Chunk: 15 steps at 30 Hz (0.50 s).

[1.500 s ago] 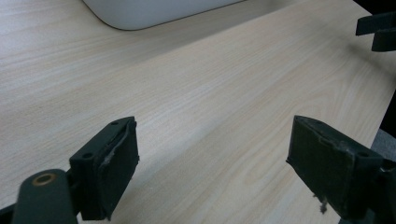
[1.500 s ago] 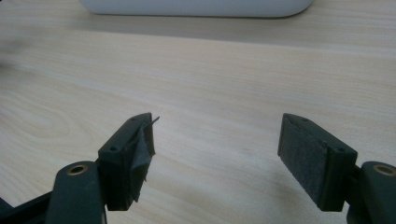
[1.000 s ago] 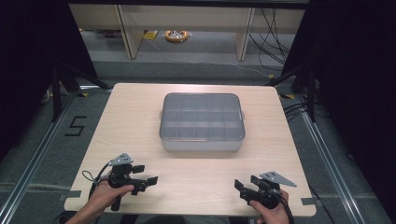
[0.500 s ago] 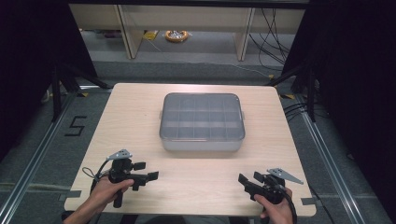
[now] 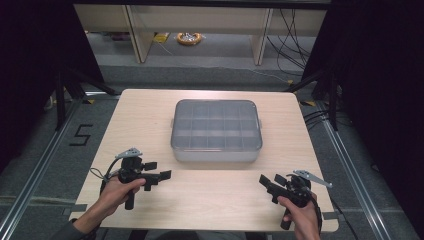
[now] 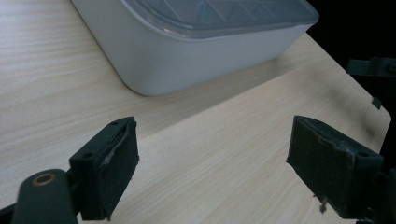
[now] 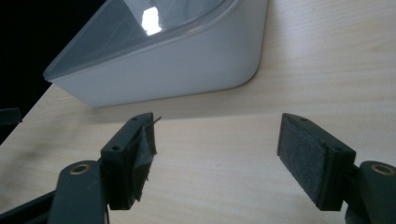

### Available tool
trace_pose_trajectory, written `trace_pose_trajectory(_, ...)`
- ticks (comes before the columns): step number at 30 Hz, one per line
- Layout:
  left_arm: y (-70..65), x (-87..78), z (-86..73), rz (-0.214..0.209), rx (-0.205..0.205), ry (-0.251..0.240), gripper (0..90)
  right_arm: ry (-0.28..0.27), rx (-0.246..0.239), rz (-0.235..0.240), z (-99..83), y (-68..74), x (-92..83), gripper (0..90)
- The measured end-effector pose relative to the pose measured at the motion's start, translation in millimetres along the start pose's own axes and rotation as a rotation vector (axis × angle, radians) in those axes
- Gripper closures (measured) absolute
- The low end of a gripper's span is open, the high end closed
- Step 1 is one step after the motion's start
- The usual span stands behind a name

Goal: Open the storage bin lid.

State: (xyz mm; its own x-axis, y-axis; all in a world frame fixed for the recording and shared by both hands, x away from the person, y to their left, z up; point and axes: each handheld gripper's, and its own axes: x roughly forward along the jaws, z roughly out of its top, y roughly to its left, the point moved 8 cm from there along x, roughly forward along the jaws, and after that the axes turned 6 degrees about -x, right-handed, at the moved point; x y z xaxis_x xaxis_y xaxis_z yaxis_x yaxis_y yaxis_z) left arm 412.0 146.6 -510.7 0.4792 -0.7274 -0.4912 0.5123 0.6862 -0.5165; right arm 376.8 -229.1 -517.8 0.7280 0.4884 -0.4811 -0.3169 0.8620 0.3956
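Observation:
A pale grey compartment box (image 5: 216,130) with a clear lid sits shut at the middle of the wooden table (image 5: 150,110). My left gripper (image 5: 157,171) rests near the front left edge, held by a hand, its jaws wide apart with nothing between them. My right gripper (image 5: 270,183) is near the front right edge, also open and empty. In the left gripper view the box (image 6: 187,46) lies ahead beyond the open gripper (image 6: 212,175). The right gripper view has the box's corner (image 7: 177,56) ahead of the open gripper (image 7: 217,158).
A dark floor with metal rails surrounds the table. Shelving legs and a coiled yellow cable (image 5: 189,38) lie beyond the far edge. Bare tabletop runs between the two grippers along the front. The other gripper's tip (image 6: 373,67) is at the right edge of the left gripper view.
Both hands have shifted a little along the front edge; the left gripper moved slightly inward toward the box. Both stay open and the box has not moved.

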Motion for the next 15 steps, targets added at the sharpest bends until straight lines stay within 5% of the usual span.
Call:
trace_pose_trajectory(6, -5.7, 1.8, 13.8, -0.009, 0.001, -0.014, 15.4, -0.017, 0.016, -0.002, 17.9, -6.9, 4.0, 29.0)
trace_pose_trajectory(7, -5.9, 2.3, 16.6, -0.009, 0.005, -0.017, 15.4, 0.007, 0.095, 0.004, 19.6, -0.9, 2.6, 29.0)
trace_pose_trajectory(8, -5.9, 2.8, 18.8, -0.008, 0.004, -0.019, 15.4, -0.019, 0.025, 0.002, 24.8, -7.3, 5.2, 29.0)
trace_pose_trajectory(15, -2.1, 8.8, 37.7, -0.006, -0.014, -0.026, 15.4, -0.039, -0.013, -0.02, 47.4, -17.5, 14.5, 29.1)
